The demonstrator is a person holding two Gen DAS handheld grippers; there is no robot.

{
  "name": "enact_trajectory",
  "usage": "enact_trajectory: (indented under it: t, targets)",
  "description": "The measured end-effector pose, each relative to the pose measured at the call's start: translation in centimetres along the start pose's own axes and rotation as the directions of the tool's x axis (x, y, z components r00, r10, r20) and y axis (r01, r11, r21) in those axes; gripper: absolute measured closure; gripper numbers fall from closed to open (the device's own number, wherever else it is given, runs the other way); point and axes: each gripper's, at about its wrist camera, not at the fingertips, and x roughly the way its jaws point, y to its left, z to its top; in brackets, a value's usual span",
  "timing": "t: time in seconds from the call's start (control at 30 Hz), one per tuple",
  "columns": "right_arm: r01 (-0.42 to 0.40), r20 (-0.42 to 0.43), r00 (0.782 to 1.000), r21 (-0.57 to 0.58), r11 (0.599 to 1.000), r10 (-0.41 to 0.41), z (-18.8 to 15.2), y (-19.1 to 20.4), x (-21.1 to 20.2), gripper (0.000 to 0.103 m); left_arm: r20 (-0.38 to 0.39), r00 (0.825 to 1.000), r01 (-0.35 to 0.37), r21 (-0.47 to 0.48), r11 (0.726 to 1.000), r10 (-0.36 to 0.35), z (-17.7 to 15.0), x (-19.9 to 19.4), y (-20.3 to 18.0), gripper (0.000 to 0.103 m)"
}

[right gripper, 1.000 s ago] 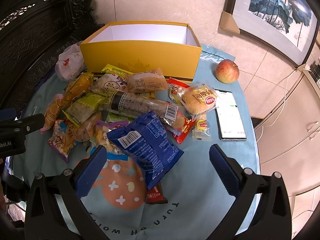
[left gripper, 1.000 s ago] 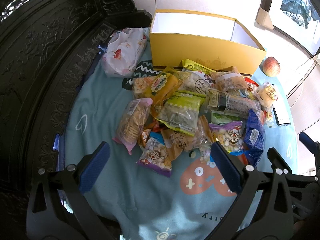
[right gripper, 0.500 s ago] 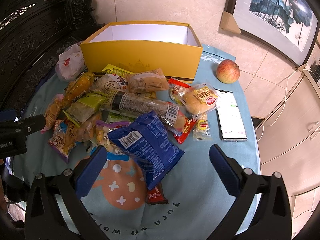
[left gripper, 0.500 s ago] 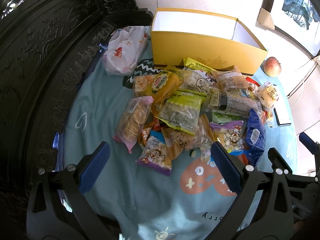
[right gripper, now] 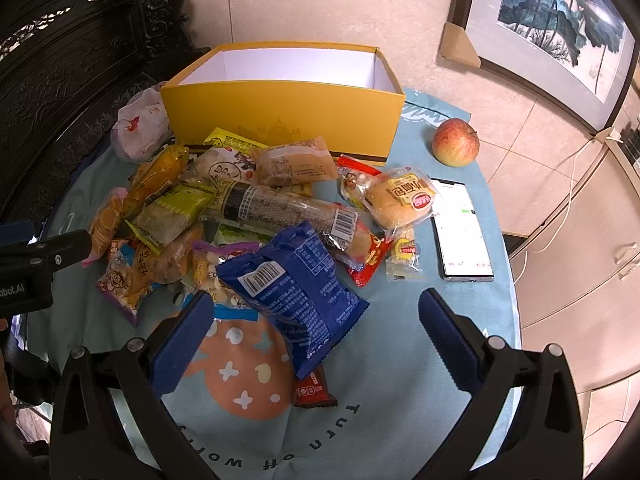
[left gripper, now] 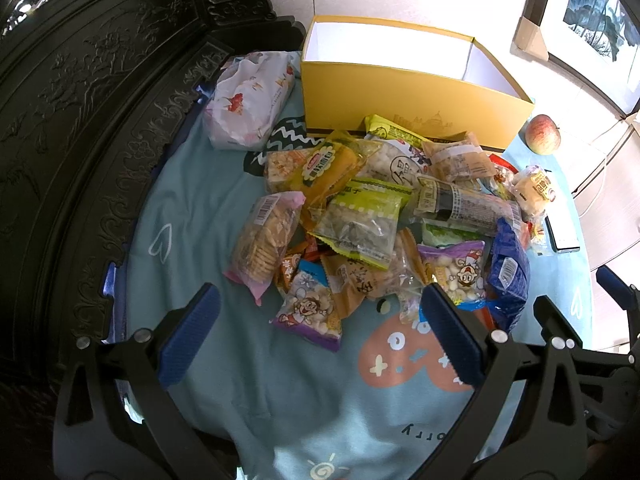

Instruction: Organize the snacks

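Facing you are one yellow box (right gripper: pixel 280 116) with a white inside, one apple (right gripper: pixel 455 142), one phone (right gripper: pixel 464 230) and one heap of well over a dozen snack packets (left gripper: pixel 384 220) (too overlapped for an exact count), all lying on the light blue tablecloth (right gripper: pixel 400 400) just in front of the box. You are holding the left gripper (left gripper: pixel 320 338) with jaws spread wide, hovering above the purple-edged puffed-snack pack (left gripper: pixel 310 312). Your right gripper (right gripper: pixel 316 332) is gaping equally wide, and the crinkled blue barcode packet (right gripper: pixel 296 284) is lying between its pads, untouched.
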Motion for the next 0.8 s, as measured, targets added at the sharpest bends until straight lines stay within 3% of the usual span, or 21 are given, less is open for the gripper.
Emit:
enact_trajectory:
  t: [0.8]
  targets:
    - [0.003,-0.004,1.000,0.002,1.000,-0.003,-0.08,0.03,-0.01,0.001,-0.006,1.000,0.003,-0.005,1.000,-0.003,-0.10,0.04,0.10,0.002]
